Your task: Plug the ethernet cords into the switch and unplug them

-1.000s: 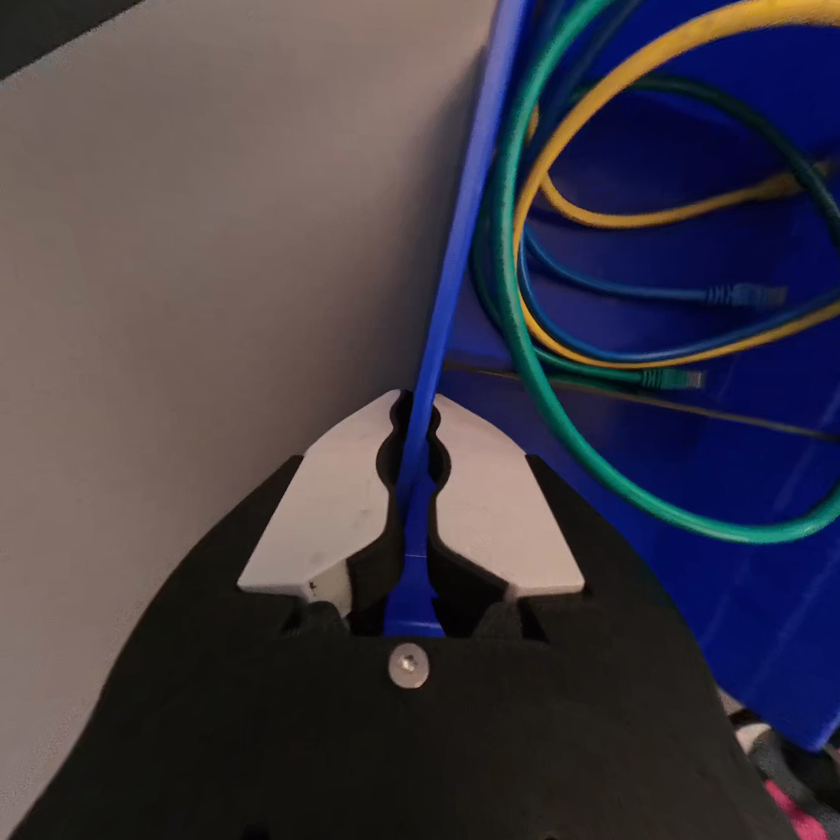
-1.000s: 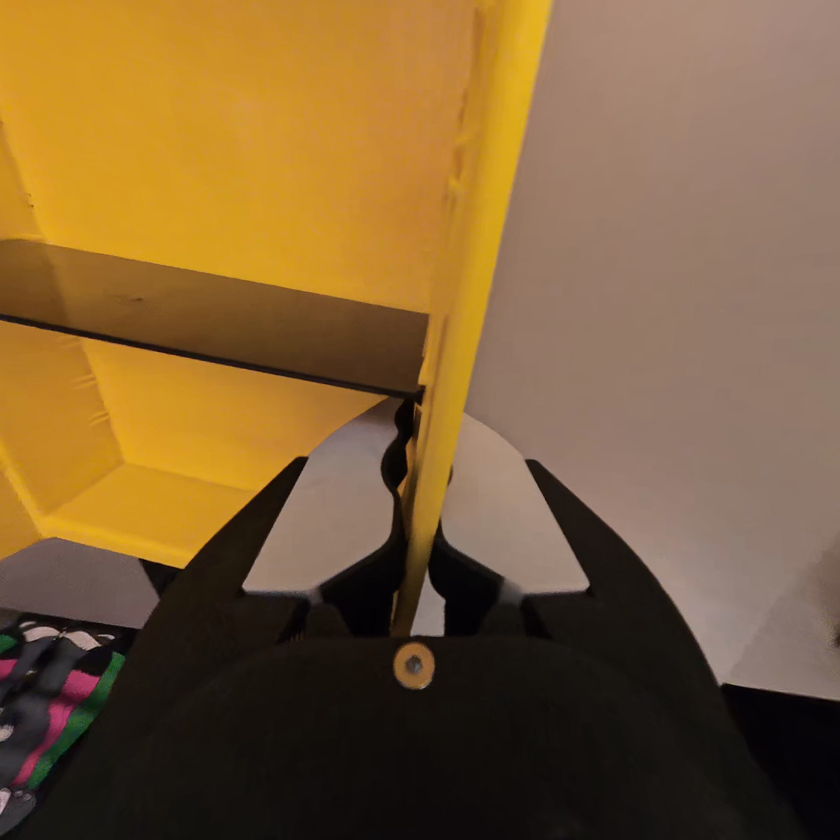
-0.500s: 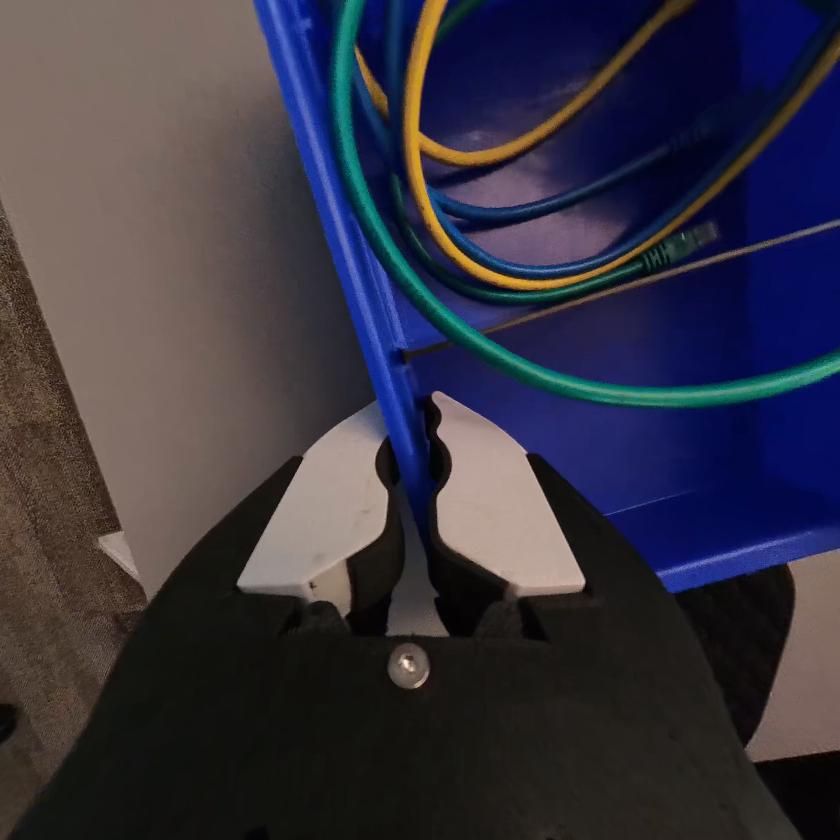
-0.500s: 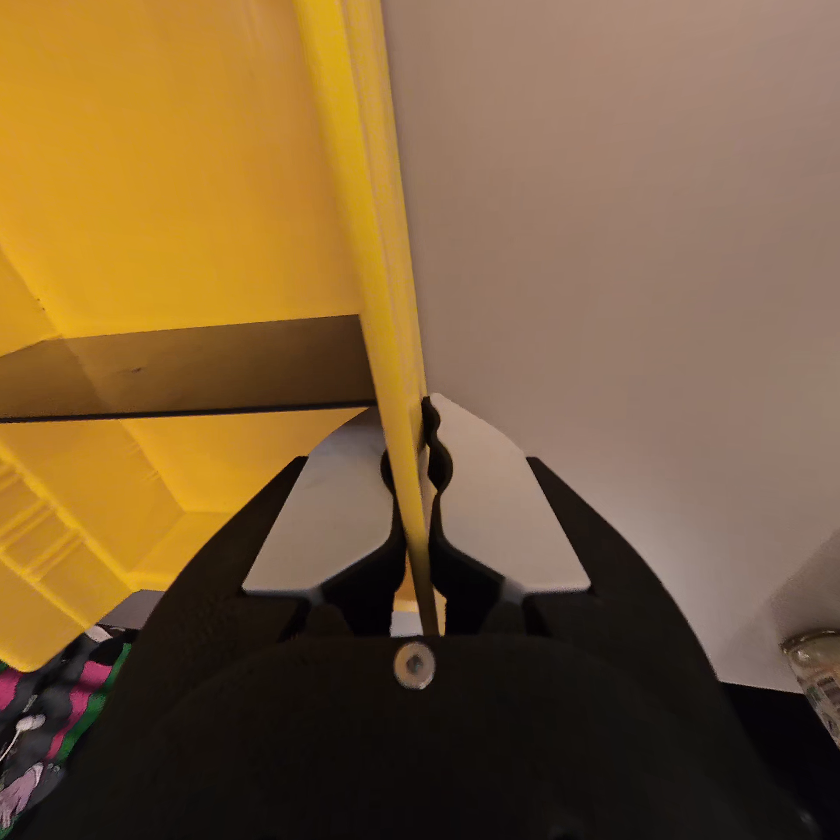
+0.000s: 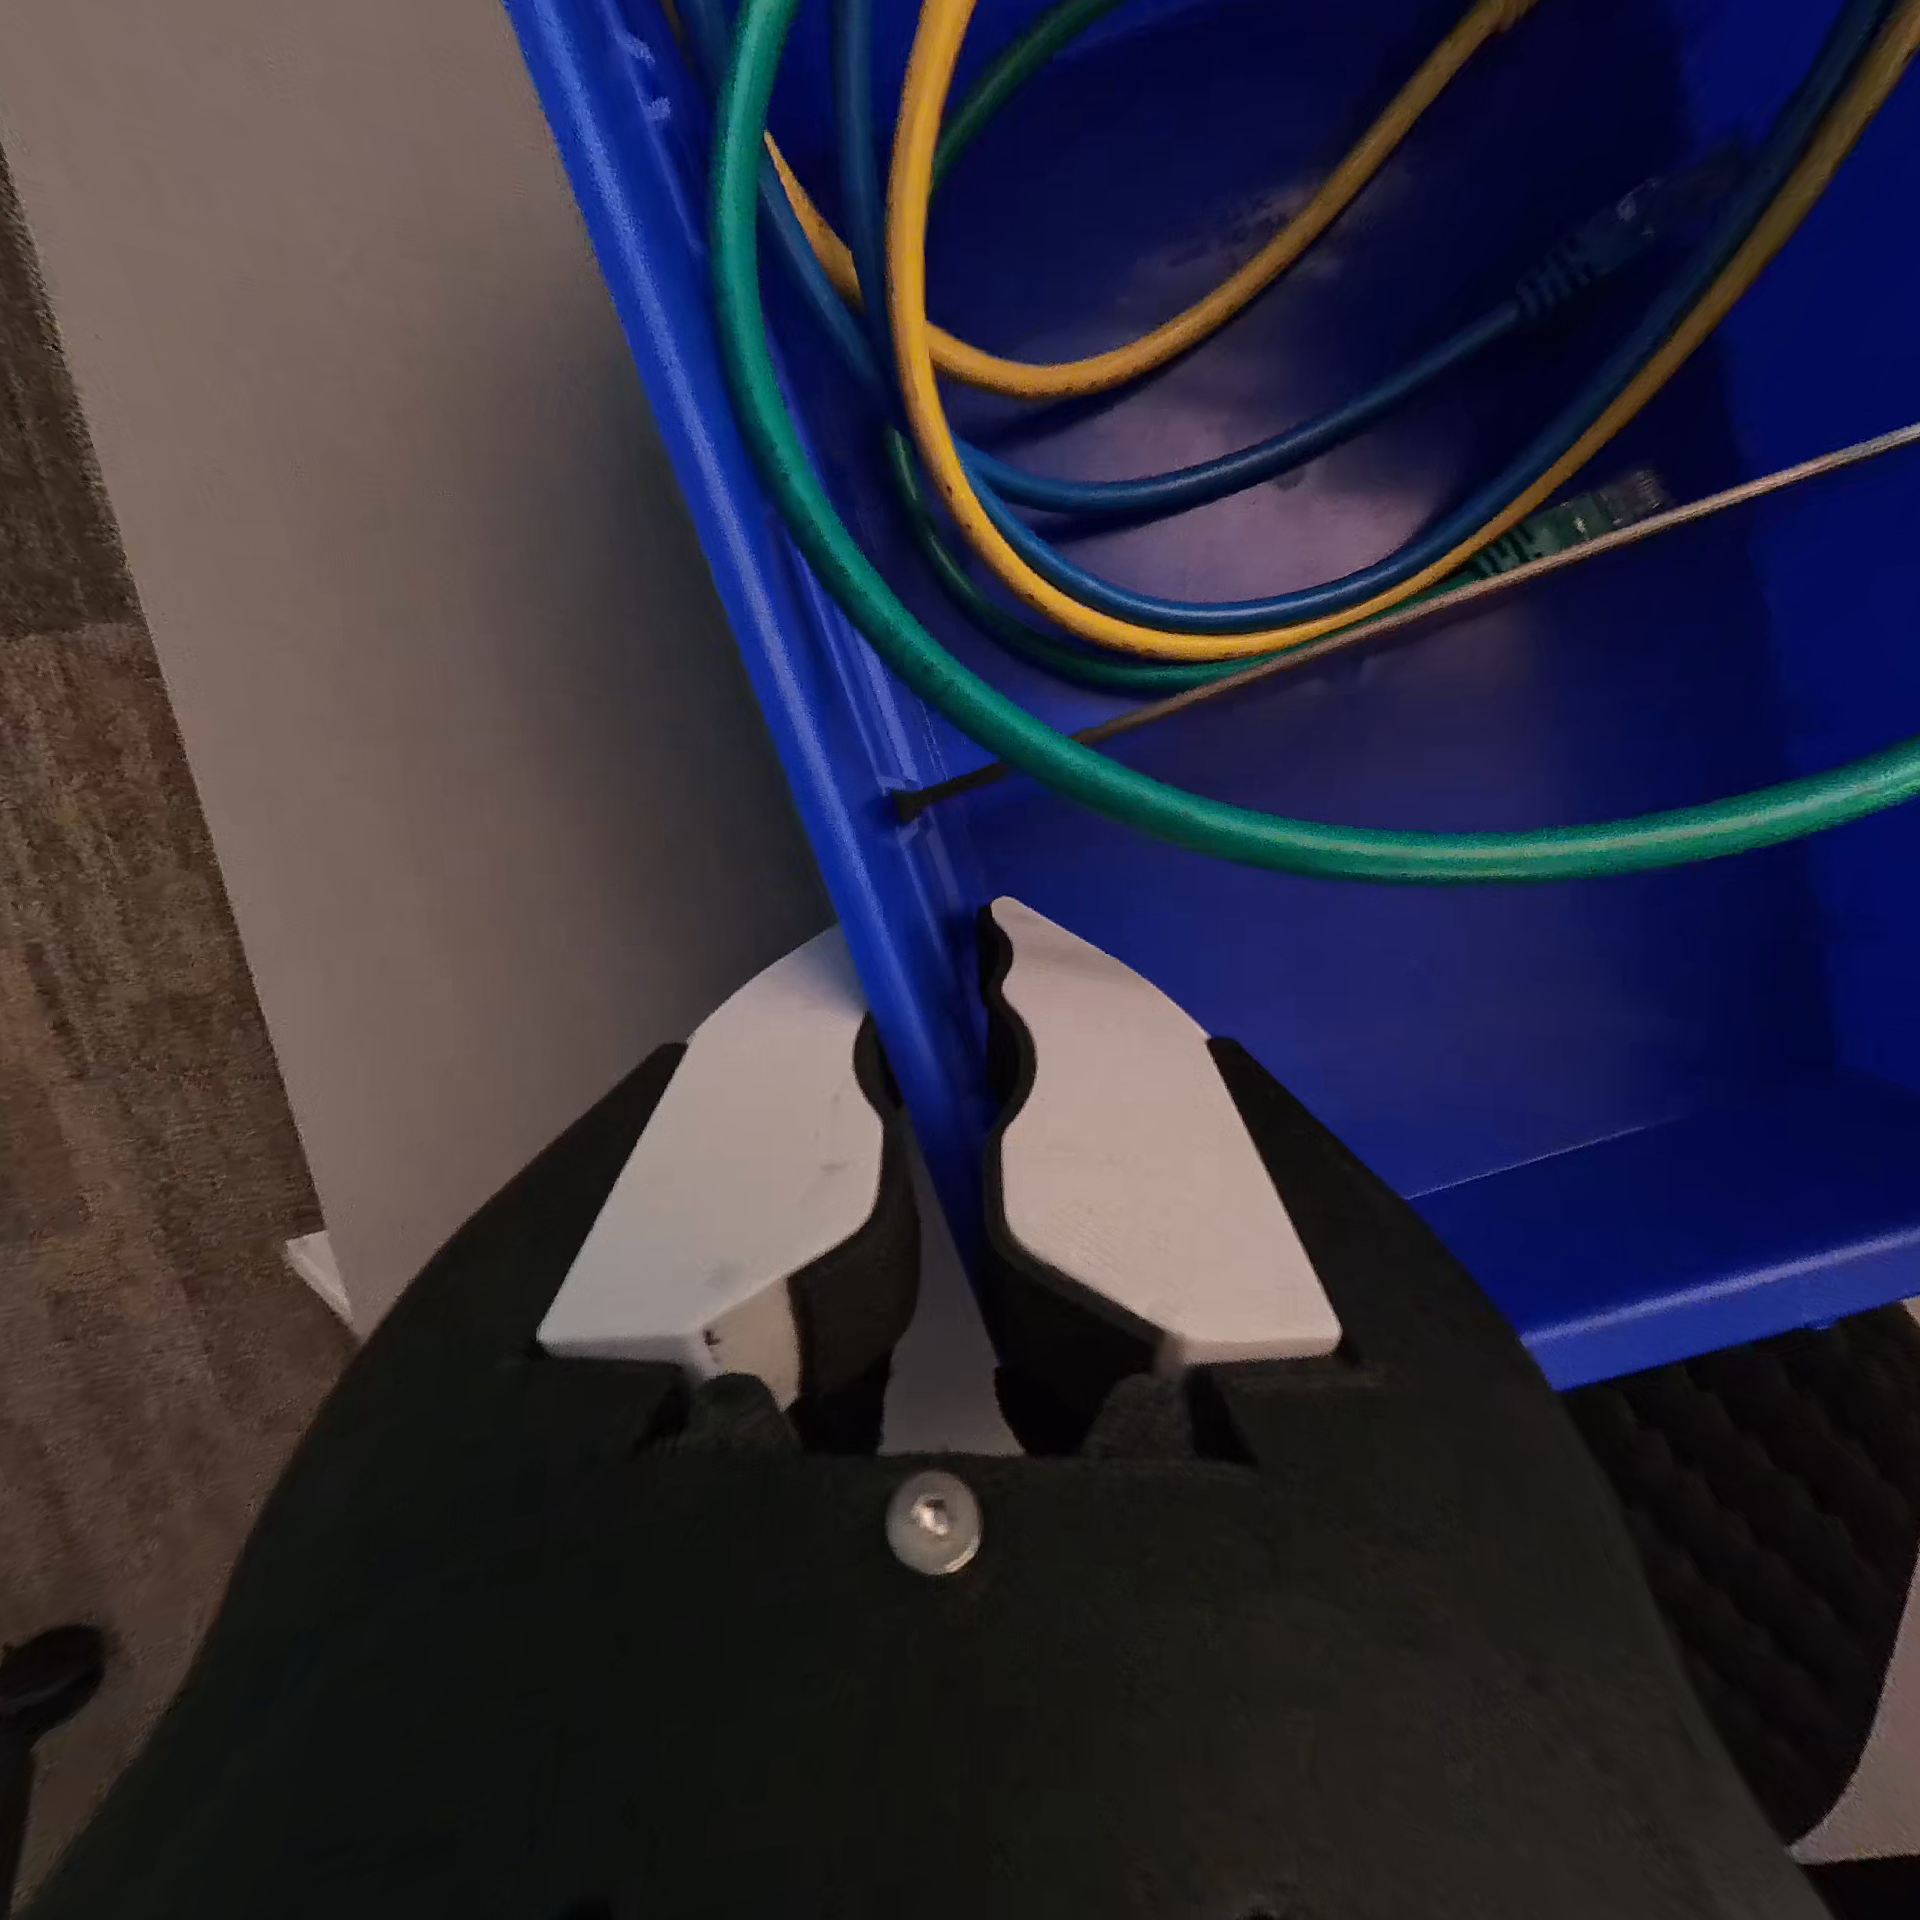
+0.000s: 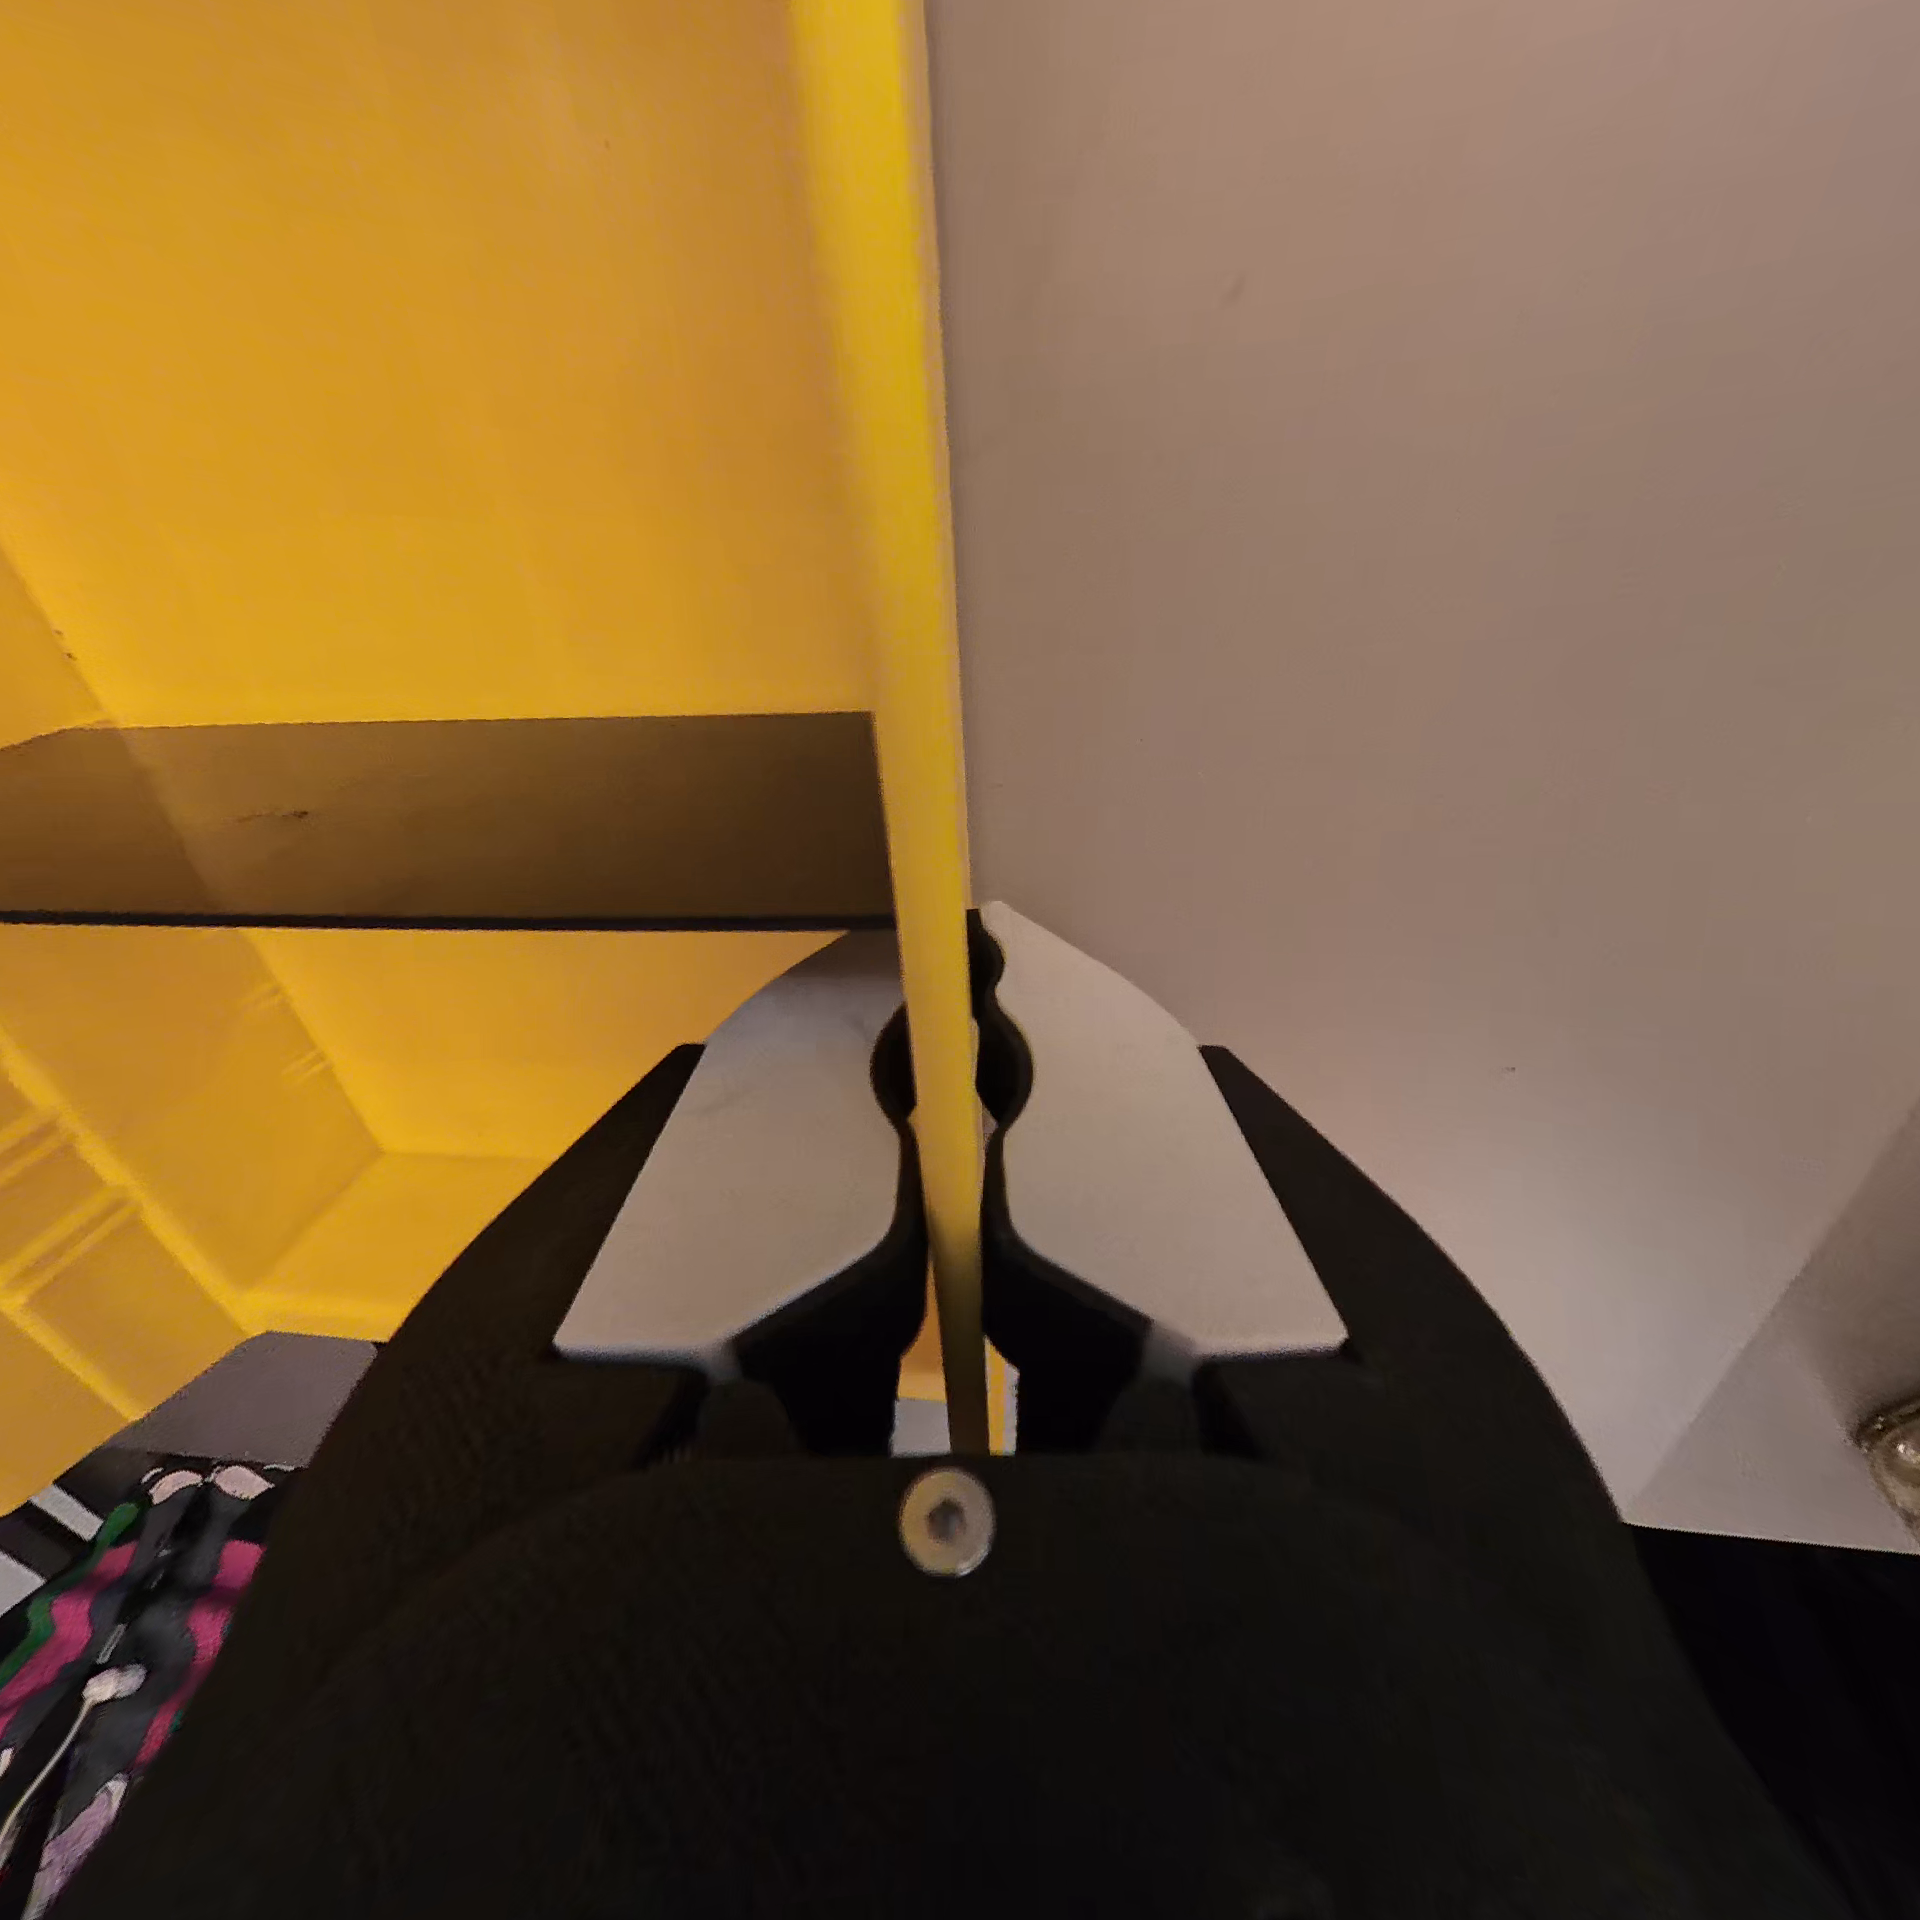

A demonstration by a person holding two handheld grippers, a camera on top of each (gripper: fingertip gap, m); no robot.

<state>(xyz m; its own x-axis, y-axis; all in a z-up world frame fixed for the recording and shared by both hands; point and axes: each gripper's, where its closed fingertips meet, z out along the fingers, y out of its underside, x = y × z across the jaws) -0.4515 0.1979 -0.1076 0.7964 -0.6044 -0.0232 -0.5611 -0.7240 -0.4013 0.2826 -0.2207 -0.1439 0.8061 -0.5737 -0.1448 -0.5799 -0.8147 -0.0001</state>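
Observation:
My left gripper (image 5: 920, 940) is shut on the left wall of a blue bin (image 5: 1351, 1039). Inside the bin lie loops of ethernet cords: a green cord (image 5: 1143, 800), a yellow cord (image 5: 1091, 369) and a blue cord (image 5: 1195, 483). A green plug (image 5: 1579, 520) and a blue plug (image 5: 1600, 249) show at the bin's right. My right gripper (image 6: 935, 935) is shut on the right wall of a yellow bin (image 6: 468, 364). A dark flat panel (image 6: 468, 821) spans the yellow bin. I cannot make out a switch in either view.
A thin metal rod (image 5: 1351, 644) crosses the blue bin. A white surface (image 5: 416, 520) lies left of it, with brown carpet (image 5: 104, 935) beyond. In the right wrist view a patterned cloth (image 6: 94, 1662) lies at lower left and a glass object (image 6: 1896, 1444) at the right edge. The gap from one gripper's tips to the other's is roughly 85 cm.
Both bins have swung in my views. The blue wall now leans left instead of right, and carpet has come into view. The yellow wall has gone from leaning right to nearly upright. Both grips hold.

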